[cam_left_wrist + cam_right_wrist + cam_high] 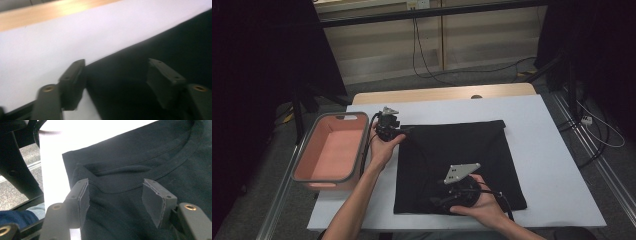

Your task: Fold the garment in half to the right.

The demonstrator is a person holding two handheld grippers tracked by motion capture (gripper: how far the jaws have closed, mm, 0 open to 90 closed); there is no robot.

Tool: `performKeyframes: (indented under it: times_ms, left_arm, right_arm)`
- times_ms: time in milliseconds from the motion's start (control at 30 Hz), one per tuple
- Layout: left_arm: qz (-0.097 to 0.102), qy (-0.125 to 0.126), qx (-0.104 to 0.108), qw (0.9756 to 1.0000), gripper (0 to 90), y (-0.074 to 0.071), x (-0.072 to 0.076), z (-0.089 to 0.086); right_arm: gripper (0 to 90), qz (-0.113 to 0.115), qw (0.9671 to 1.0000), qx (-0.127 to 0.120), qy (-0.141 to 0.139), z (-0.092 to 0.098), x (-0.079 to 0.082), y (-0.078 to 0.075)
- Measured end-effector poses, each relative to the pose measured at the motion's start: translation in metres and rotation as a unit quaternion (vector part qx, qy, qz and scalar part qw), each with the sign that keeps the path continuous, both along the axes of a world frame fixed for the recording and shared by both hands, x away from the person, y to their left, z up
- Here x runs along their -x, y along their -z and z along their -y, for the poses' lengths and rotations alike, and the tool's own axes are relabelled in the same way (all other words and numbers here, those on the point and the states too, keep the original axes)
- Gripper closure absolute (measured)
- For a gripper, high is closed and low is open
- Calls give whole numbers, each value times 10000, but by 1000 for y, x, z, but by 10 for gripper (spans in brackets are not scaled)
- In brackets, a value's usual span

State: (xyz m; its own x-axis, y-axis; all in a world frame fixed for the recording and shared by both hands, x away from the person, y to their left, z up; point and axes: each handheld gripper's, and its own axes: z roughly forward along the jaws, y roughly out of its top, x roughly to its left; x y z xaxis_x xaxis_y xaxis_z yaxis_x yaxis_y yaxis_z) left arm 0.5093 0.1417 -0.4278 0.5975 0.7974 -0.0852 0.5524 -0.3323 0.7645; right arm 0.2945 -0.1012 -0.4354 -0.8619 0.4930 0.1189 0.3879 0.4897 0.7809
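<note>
Lying flat on the white tabletop (557, 165), the black shirt (462, 150) is straddled at its far left corner by the spread left tool (116, 80) and at its near edge by the spread right tool (115, 200), the cloth unpinched, a pink bin (332, 150) being noted alongside.

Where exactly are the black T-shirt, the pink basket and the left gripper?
black T-shirt (472, 150), high view, middle of the fabric.
pink basket (358, 150), high view, right rim.
left gripper (115, 72), left gripper view, midway between its fingertips.
</note>
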Motion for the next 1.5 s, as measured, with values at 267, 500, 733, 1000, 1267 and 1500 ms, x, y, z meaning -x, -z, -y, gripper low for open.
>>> performKeyframes:
  times_ms: [267,500,733,1000,1267,1500]
  left_arm:
    - [-290,-178,-101,9994,516,11,-23,-3]
    - [-627,-241,-96,9977,583,26,-34,-3]
    - [-359,-131,-375,9986,493,28,-35,6]
    - [-455,188,-259,9984,553,28,-33,10]
    - [-780,478,-162,9957,795,25,-29,8]
    - [-832,237,47,9962,845,21,-27,9]
  right_arm:
    - [391,-54,10000,27,-45,-1,1,2]
    - [384,-43,10000,61,-48,0,0,2]
    - [380,-52,9999,69,-76,-1,1,2]
    - [379,-76,9999,71,-94,-2,0,2]
    - [372,-80,9999,58,-110,-4,1,1]
    - [377,-14,9998,90,-172,-13,0,-9]
